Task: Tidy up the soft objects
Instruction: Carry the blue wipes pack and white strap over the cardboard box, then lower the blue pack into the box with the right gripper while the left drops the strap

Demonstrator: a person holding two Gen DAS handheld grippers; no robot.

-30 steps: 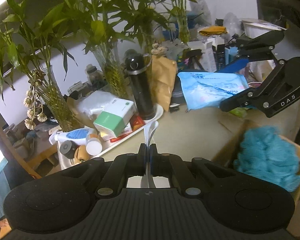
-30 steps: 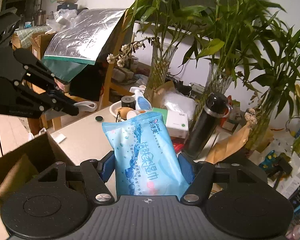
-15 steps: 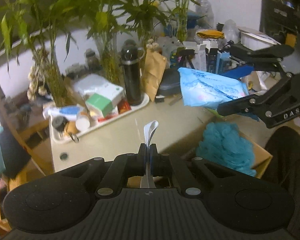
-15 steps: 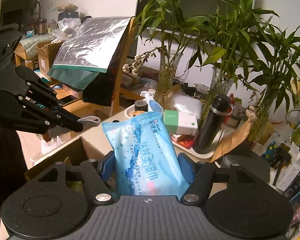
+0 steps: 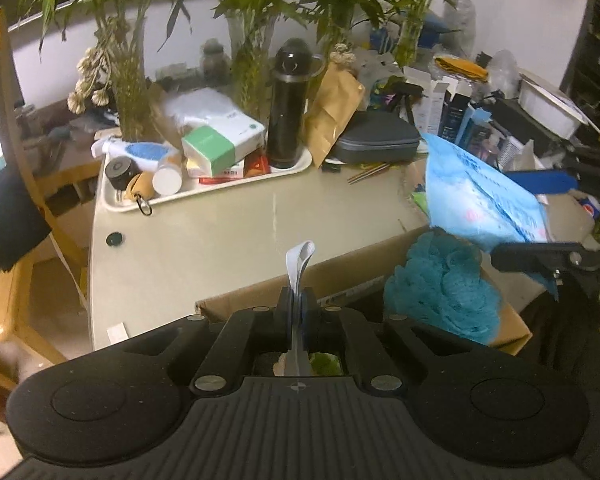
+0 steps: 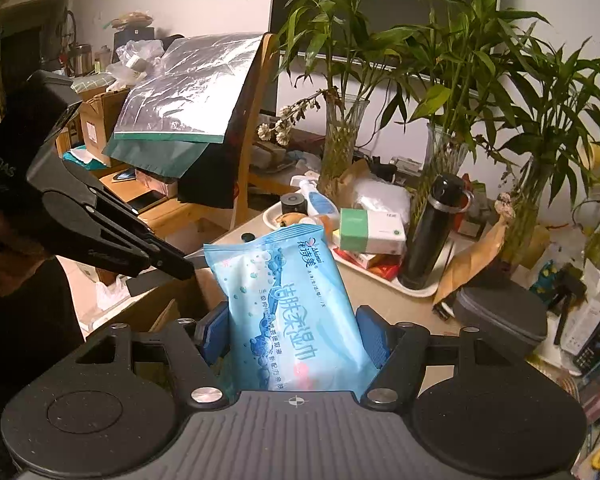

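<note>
Up close, our left gripper [image 5: 298,307] has its fingers pinched tight on a thin white strap [image 5: 299,265], maybe a loop. Our right gripper [image 6: 296,332] squeezes the blue wet-wipes pack [image 6: 290,304], held in the air above the cardboard box [image 5: 340,280], where the teal mesh pouf [image 5: 440,284] sits. Farther back, the tabletop [image 5: 220,248] carries a cluttered white tray [image 5: 204,194].

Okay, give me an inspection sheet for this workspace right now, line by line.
Surface: beige table, mostly bare in the middle.
Job's things: blue wet-wipes pack; teal fluffy item in cardboard box; white strap.
Clutter: tray with black flask, boxes, bottles; grey case.
Grippers: left gripper shut on white strap; right gripper shut on blue wet-wipes pack.
Cables: nothing seen.
Surroundings: bamboo vases, wooden chair.
</note>
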